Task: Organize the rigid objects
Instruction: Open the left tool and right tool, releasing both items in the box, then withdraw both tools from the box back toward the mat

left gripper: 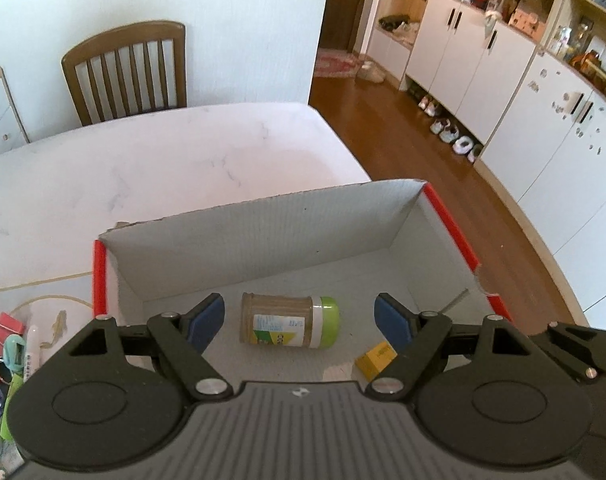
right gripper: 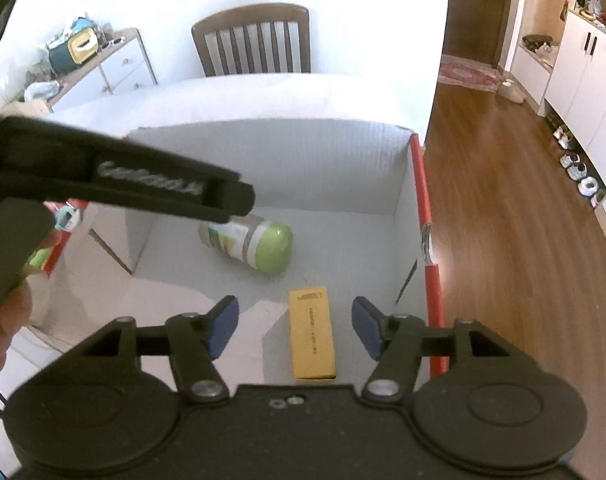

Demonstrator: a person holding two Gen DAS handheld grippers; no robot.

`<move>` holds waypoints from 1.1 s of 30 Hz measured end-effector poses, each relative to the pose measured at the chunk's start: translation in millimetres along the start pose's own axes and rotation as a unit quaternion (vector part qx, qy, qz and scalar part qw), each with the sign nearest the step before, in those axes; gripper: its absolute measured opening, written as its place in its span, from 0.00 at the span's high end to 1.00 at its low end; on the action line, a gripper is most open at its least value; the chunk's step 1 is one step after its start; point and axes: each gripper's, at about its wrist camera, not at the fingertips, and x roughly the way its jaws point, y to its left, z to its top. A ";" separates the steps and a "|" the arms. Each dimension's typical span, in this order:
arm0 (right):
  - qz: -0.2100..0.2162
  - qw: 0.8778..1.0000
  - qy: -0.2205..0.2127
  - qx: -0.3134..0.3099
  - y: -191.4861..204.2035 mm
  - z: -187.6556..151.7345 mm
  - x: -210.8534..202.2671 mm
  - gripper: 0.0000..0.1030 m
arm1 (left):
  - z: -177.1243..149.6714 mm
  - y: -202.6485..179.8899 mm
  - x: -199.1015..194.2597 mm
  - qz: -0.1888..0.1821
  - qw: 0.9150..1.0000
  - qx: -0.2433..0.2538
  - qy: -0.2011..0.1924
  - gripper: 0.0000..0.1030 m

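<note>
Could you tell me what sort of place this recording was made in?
Most likely a home's dining area: a wooden chair at a pale table, white cabinets with shoes beneath, cluttered shelves.

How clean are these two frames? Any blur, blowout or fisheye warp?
Left wrist: sharp; jar label readable as print, table edge and cabinets bowed by fisheye. Right wrist: table blown out white, the other gripper's arm crossing at left is soft, floor at right smeared; yellow box fairly crisp.

Inside the box, floor lies free beyond the jar and yellow carton; walls hem it.
</note>
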 end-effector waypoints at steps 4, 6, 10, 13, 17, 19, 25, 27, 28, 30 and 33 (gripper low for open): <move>0.001 1.000 -0.015 0.002 0.8 -0.3 -9.5 0.37 | -9.0 2.3 -19.0 -0.006 1.000 -0.001 -0.021 0.20; 0.001 1.000 -0.023 0.001 1.2 -1.1 -15.6 0.33 | -12.8 4.0 -28.8 -0.009 0.999 0.000 -0.032 0.20; 0.006 0.999 -0.038 -0.003 5.9 -4.8 -24.7 0.25 | -20.5 7.3 -46.4 -0.009 0.999 -0.001 -0.048 0.20; 0.009 0.999 -0.047 -0.004 9.8 -8.4 -32.4 0.21 | -26.1 10.0 -58.4 -0.010 0.998 -0.002 -0.060 0.20; 0.009 0.998 -0.064 -0.009 14.5 -12.8 -41.7 0.12 | -38.7 16.8 -76.3 -0.008 0.997 0.002 -0.076 0.20; 0.004 0.997 -0.072 -0.013 18.8 -15.6 -46.4 0.11 | -44.2 21.0 -84.4 -0.006 0.996 0.006 -0.083 0.20; 0.006 0.996 -0.092 -0.005 32.7 -23.7 -60.7 0.06 | -56.3 39.9 -105.1 -0.008 0.995 0.010 -0.098 0.20; 0.010 0.995 -0.103 -0.002 38.7 -26.5 -65.4 0.03 | -61.2 48.6 -112.2 -0.009 0.994 0.012 -0.106 0.19; 0.010 0.994 -0.108 -0.002 42.6 -28.1 -67.6 0.02 | -64.2 52.8 -115.4 -0.011 0.994 0.014 -0.108 0.18; 0.008 0.993 -0.117 0.001 50.7 -31.7 -70.9 0.02 | -70.9 63.0 -122.0 -0.018 0.993 0.016 -0.114 0.17; 0.010 0.992 -0.128 0.006 63.8 -35.3 -75.8 0.02 | -81.2 80.7 -130.5 -0.026 0.992 0.015 -0.119 0.12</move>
